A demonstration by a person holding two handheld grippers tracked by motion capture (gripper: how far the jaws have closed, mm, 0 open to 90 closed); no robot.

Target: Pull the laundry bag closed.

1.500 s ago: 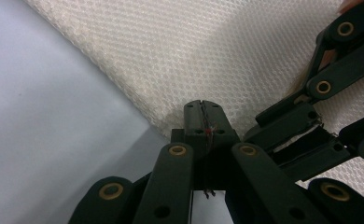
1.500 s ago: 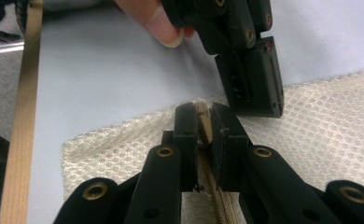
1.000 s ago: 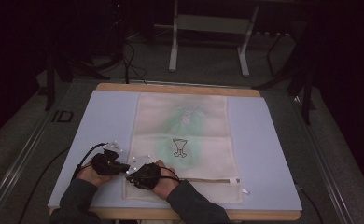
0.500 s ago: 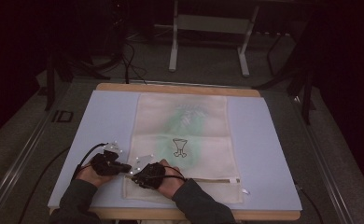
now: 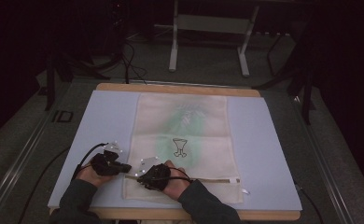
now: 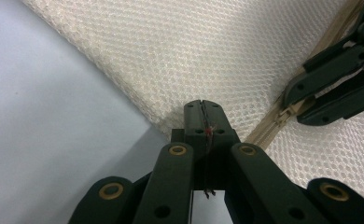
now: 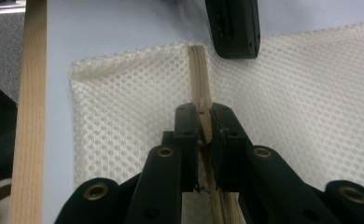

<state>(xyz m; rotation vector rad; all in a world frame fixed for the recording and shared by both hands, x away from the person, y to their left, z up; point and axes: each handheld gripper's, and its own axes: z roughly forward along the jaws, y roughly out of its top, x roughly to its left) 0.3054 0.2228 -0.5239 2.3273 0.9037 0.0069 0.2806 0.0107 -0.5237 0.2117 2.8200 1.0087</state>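
The left claw (image 6: 202, 108) pinches the mesh bag (image 5: 182, 140) corner, anchoring it, while the right claw (image 7: 203, 123) grips the zipper (image 7: 199, 79) between its jaws.

We see a wood-edged surface (image 5: 180, 88) carrying a pale blue mat (image 5: 273, 158). A cream mesh bag (image 5: 203, 140) lies flat on it, zipper end toward 6 o'clock.

mesh bag (image 5: 185, 140) on mat (image 5: 273, 140) | zipper (image 5: 213, 180) near bag's front edge | mat on table (image 5: 180, 87)
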